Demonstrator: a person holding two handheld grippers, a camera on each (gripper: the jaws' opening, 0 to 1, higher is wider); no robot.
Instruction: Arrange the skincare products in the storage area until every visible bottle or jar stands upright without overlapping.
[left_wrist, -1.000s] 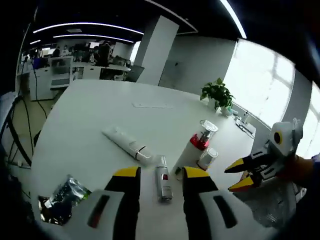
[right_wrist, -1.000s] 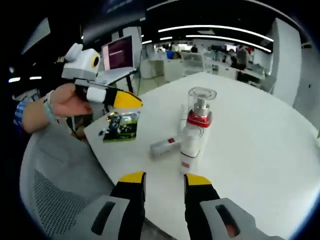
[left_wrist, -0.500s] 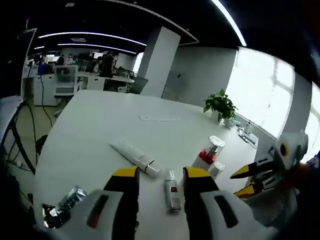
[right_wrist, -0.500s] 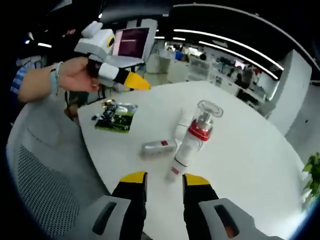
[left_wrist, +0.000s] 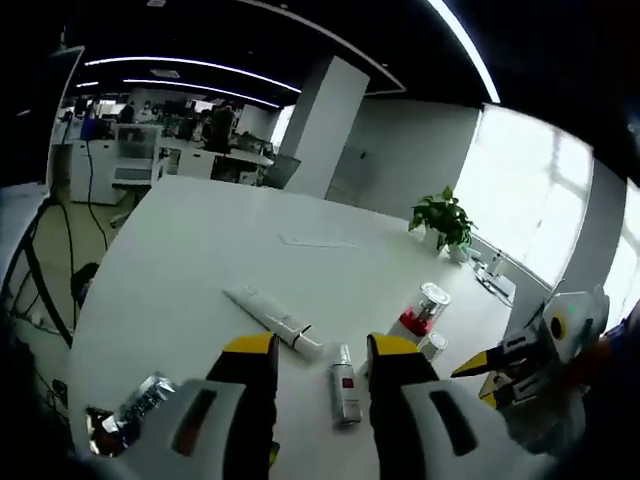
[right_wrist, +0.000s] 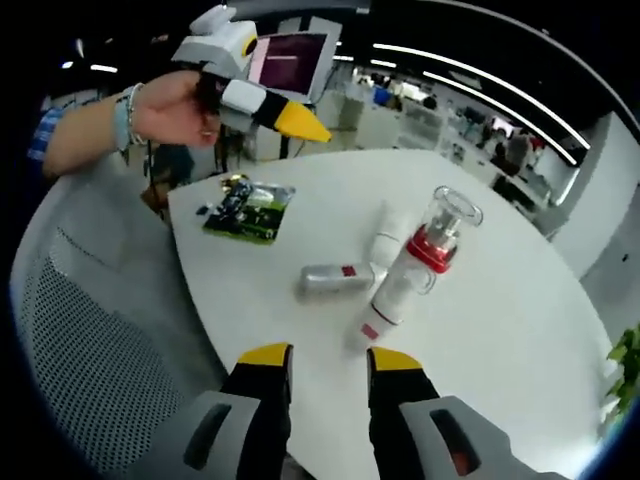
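Note:
A silver bottle (left_wrist: 345, 396) lies flat on the white table (left_wrist: 200, 250), just beyond my open left gripper (left_wrist: 320, 348). A white tube (left_wrist: 272, 319) lies to its left. A pump bottle with a red collar and clear cap (left_wrist: 418, 314) stands to the right, with a small white bottle (left_wrist: 432, 345) beside it. My right gripper (left_wrist: 482, 380) hangs open at the right edge. In the right gripper view, my open right gripper (right_wrist: 328, 357) is short of the small white bottle (right_wrist: 385, 303), pump bottle (right_wrist: 440, 232), silver bottle (right_wrist: 335, 278) and tube (right_wrist: 385, 236). A hand holds the left gripper (right_wrist: 290, 117) above the table's corner.
A shiny foil sachet (left_wrist: 130, 412) (right_wrist: 248, 210) lies near the table corner. A grey mesh chair (right_wrist: 90, 330) stands against the table edge below my right gripper. A potted plant (left_wrist: 440, 216) sits at the far side of the table, and a paper strip (left_wrist: 318, 241) lies mid-table.
Both cameras have shifted: the right gripper has drawn back, so the bottles look smaller and farther. The left gripper sits higher in the right gripper view. The products have not moved.

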